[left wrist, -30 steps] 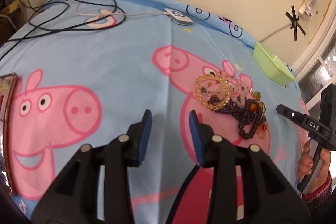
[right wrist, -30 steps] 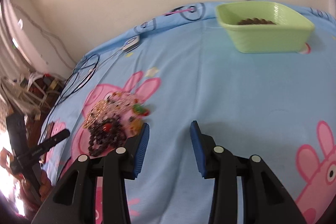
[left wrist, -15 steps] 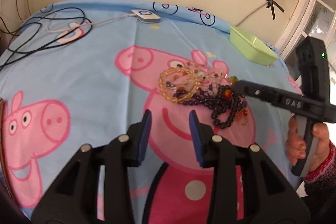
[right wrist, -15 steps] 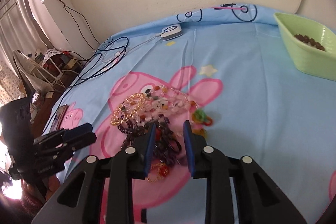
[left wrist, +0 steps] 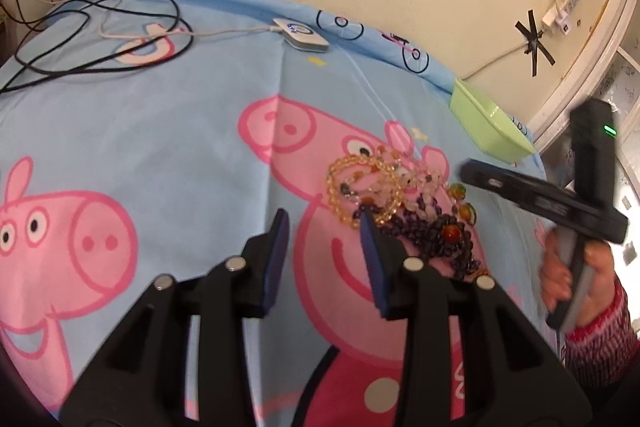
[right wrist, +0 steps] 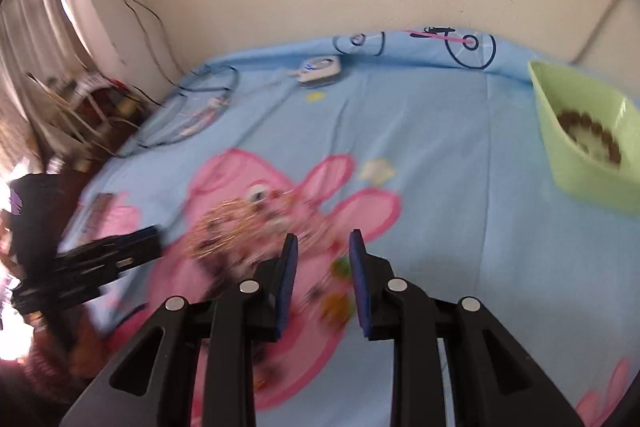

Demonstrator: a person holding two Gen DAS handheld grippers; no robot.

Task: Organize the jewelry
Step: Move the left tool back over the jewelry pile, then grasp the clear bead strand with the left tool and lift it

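A heap of bead bracelets [left wrist: 404, 205], amber, pale and dark purple, lies on the blue pig-print sheet [left wrist: 160, 131]. My left gripper [left wrist: 322, 227] is open and empty, just left of the heap. My right gripper [right wrist: 320, 255] is open and empty, hovering at the heap's [right wrist: 256, 231] right edge; that view is blurred. It also shows in the left wrist view [left wrist: 536, 197] beyond the heap. A green tray [right wrist: 580, 143] at the right holds a brown bead bracelet [right wrist: 588, 137].
The green tray also shows in the left wrist view [left wrist: 490, 133] near the wall. A white charger puck [left wrist: 300, 35] and black cables [left wrist: 96, 39] lie at the sheet's far side. A clutter of items [right wrist: 80, 103] stands off the left edge.
My right gripper has swung quickly and its jaws have spread a little; it now sits at the heap's right edge. My left gripper stays open, now close beside the heap.
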